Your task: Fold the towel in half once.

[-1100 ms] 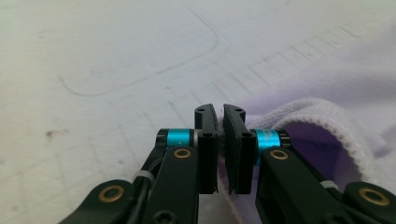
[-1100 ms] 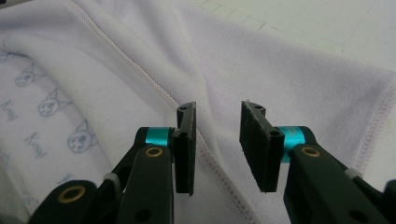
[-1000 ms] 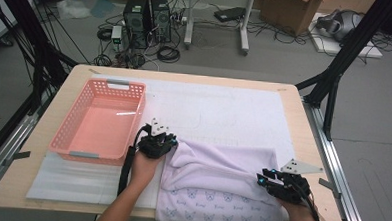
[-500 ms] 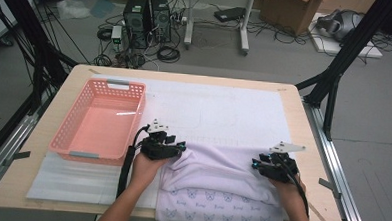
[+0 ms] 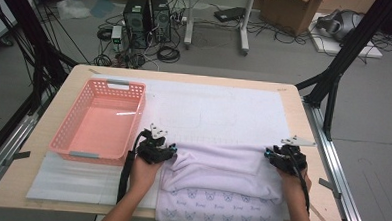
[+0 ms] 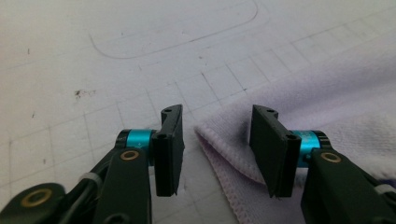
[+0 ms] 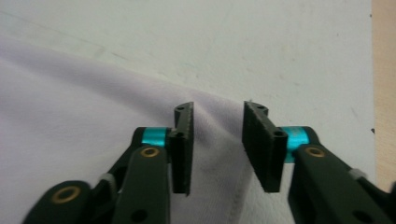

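Observation:
A pale lilac towel [image 5: 221, 176] lies folded near the table's front edge, with a printed band along its near side. My left gripper [image 5: 171, 148] rests at the fold's far left corner. In the left gripper view its jaws [image 6: 217, 114] stand open around the towel's corner [image 6: 224, 140] without pressing on it; they have just closed a little. My right gripper [image 5: 269, 155] is at the fold's far right corner. In the right gripper view its jaws [image 7: 217, 107] are open over the towel's edge [image 7: 210, 154], having just been opening.
A pink plastic basket [image 5: 129, 112] stands empty left of the left gripper, close to it. A white gridded mat [image 5: 224, 109] covers the table beyond the towel. The wooden table edge [image 5: 312, 145] runs just right of the right gripper.
The right hand moved away from the person along the towel's right side, and the folded layer now lies flatter. The left gripper's jaws opened; that hand stayed put.

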Available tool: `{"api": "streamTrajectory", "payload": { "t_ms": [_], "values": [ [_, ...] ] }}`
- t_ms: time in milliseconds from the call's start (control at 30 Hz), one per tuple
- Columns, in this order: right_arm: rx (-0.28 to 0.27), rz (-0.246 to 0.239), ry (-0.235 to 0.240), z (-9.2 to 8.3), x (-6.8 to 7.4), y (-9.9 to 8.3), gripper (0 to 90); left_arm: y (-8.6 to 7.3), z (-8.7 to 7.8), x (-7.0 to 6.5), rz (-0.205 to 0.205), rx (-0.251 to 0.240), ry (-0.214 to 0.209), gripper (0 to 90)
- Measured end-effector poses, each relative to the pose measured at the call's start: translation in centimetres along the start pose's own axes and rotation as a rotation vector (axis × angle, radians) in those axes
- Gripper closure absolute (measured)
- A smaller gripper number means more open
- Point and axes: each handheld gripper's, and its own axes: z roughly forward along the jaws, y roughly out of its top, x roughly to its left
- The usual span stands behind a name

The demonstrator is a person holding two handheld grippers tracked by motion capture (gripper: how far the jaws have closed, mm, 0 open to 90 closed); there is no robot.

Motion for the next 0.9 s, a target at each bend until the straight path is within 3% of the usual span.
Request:
{"api": "streamTrajectory", "payload": {
  "t_ms": [100,167,267,300,367,400,433,467,500,567,600,700,767,900],
  "values": [
    [-0.031,0.062,0.052,-1.4,-0.7,-0.7,49.2,-0.1,-0.1,0.3,-0.057,0.017,-0.08,44.9],
    [-0.016,0.071,0.059,-1.9,-1.1,-1.4,45.6,-0.2,0.2,0.1,-0.058,0.039,-0.106,42.5],
    [0.026,0.063,0.115,-1.8,-1.2,-2.4,42.6,-0.3,0.4,-0.5,-0.007,0.037,-0.091,40.3],
    [0.038,0.061,0.148,-1.6,-1.2,-2.7,42.4,-0.3,0.5,-0.8,0.021,0.034,-0.064,43.6],
    [0.031,0.029,0.145,-1.5,-0.9,-3.0,41.5,-0.7,0.5,-1.2,0.071,0.014,-0.033,52.0],
    [0.033,0.024,0.14,-1.5,-0.9,-3.0,43.5,-0.7,0.5,-1.2,0.078,0.008,-0.048,57.0],
    [0.034,0.026,0.128,-1.5,-0.8,-2.9,47.0,-0.7,0.4,-1.3,0.066,0.012,-0.082,68.1],
    [0.037,0.022,0.115,-1.5,-0.8,-2.9,50.6,-0.7,0.5,-1.5,0.069,0.01,-0.077,77.9],
    [0.035,0.024,0.113,-1.4,-0.7,-2.8,57.0,-0.6,0.5,-1.6,0.075,0.015,-0.076,81.1],
    [0.031,0.056,0.172,-1.4,-0.7,-2.8,83.4,-0.5,0.6,-1.2,0.033,0.017,-0.094,82.6],
    [0.03,0.086,0.202,-1.3,-0.6,-2.9,84.0,-0.4,0.6,-1.0,0.013,0.013,-0.101,82.9],
    [0.029,0.083,0.21,-1.3,-0.8,-2.7,85.7,0.1,0.7,-0.5,-0.009,-0.022,-0.094,83.6],
    [-0.001,0.068,0.194,-1.2,-0.8,-2.4,86.0,0.8,0.9,-0.3,-0.001,-0.005,-0.085,83.6],
    [-0.081,0.064,0.129,-1.1,-0.8,-1.1,86.2,3.3,1.2,0.4,-0.006,-0.048,-0.053,83.5]
  ]
}}
